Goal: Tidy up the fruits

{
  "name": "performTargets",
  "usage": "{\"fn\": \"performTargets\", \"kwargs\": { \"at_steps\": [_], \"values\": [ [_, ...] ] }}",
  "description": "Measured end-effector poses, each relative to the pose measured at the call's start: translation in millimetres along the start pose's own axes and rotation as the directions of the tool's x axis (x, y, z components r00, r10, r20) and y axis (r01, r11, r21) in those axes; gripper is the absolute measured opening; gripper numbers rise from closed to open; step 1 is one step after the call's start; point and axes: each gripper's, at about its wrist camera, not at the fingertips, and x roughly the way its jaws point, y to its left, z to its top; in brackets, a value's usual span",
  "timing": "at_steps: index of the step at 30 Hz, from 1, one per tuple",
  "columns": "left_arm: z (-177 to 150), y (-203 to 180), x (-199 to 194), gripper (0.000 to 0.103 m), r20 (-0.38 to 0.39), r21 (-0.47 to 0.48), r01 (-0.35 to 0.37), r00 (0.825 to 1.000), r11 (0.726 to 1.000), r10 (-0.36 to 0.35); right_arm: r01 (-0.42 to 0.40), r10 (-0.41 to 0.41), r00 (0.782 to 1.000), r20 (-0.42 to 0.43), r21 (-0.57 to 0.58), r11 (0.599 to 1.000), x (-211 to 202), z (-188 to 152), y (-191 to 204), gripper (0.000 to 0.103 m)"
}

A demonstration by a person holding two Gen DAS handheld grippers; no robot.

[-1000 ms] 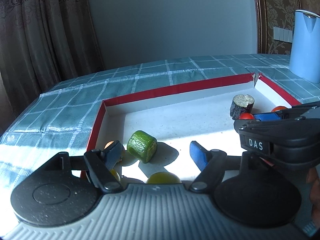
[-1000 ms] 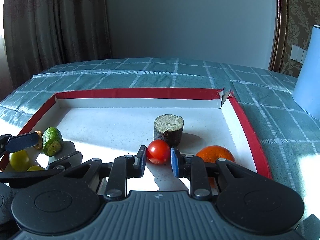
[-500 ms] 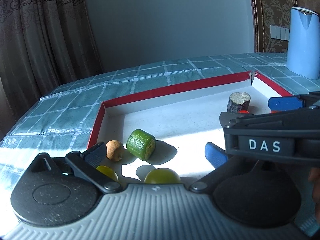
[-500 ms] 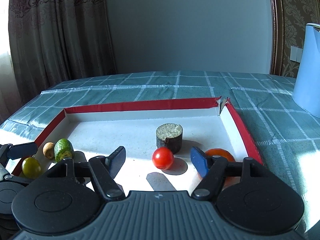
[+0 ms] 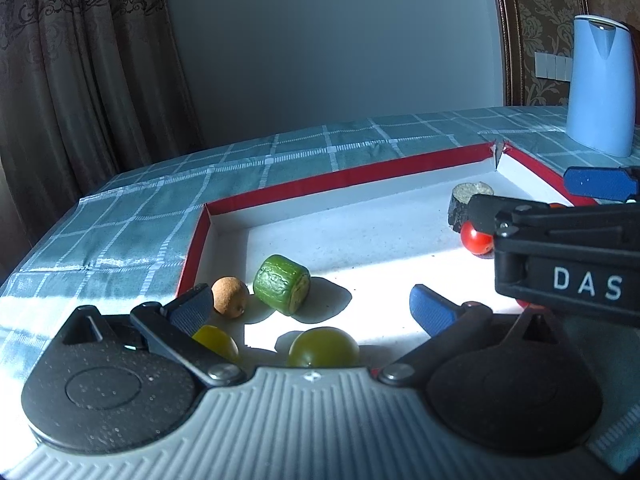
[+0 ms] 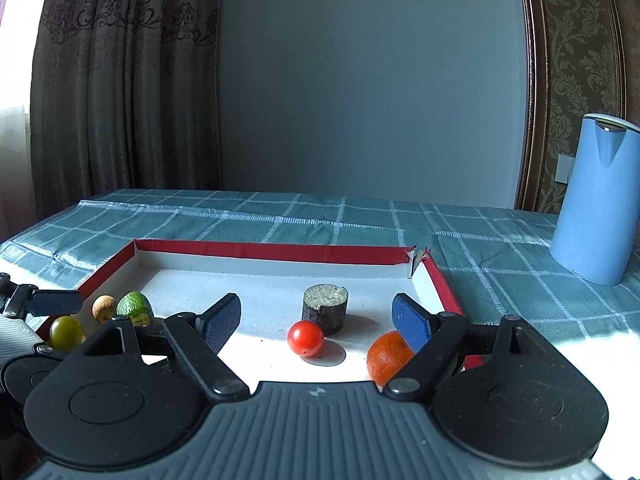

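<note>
A white tray with a red rim (image 5: 340, 178) (image 6: 272, 251) holds the fruit. My left gripper (image 5: 308, 304) stands open over its left end, pads touching nothing. Ahead of it lie a green cucumber chunk (image 5: 282, 284), a brown round fruit (image 5: 229, 296), a yellow fruit (image 5: 214, 340) and a yellow-green fruit (image 5: 323, 348). My right gripper (image 6: 316, 314) is open too. A red cherry tomato (image 6: 305, 338) rests free on the tray floor between its fingers. Behind the tomato stands a dark cylinder chunk (image 6: 325, 308). An orange (image 6: 388, 356) sits under the right finger.
A light blue kettle (image 6: 596, 200) stands on the checked tablecloth (image 6: 280, 216) to the tray's right. Curtains and a wall close off the back. The right gripper's black body (image 5: 568, 248) crosses the left wrist view at right. The tray's far right corner (image 6: 418, 258) is split.
My right gripper let go of the cherry tomato, opened and drew back and up a little. My left gripper opened wider and kept its place.
</note>
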Motion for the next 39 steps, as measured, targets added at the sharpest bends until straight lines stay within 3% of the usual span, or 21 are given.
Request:
{"fn": "performTargets", "kwargs": {
  "at_steps": [15, 24, 32, 39],
  "values": [
    [-5.1, 3.7, -11.7, 0.103, 0.025, 0.009, -0.022, 0.999, 1.000, 0.022, -0.019, 0.023, 0.999, -0.031, 0.119, 0.993, -12.1, -6.7, -24.8, 0.087],
    [-17.2, 16.3, -40.4, 0.103, 0.073, -0.030, -0.002, 0.997, 1.000, 0.004, -0.023, 0.028, 0.999, -0.042, 0.111, 0.994, -21.2, -12.1, -26.5, 0.087],
    [-29.9, 18.6, -56.6, 0.103, 0.046, -0.026, 0.051, 0.998, 0.998, -0.050, -0.022, 0.031, 0.998, -0.053, 0.161, 0.987, -29.6, -18.1, -38.3, 0.087],
    [-41.9, 13.1, -88.5, 0.103, 0.132, -0.004, 0.176, 0.976, 0.984, -0.174, -0.021, 0.030, 0.998, -0.054, 0.164, 0.986, -34.3, -21.2, -39.9, 0.087]
  ]
}}
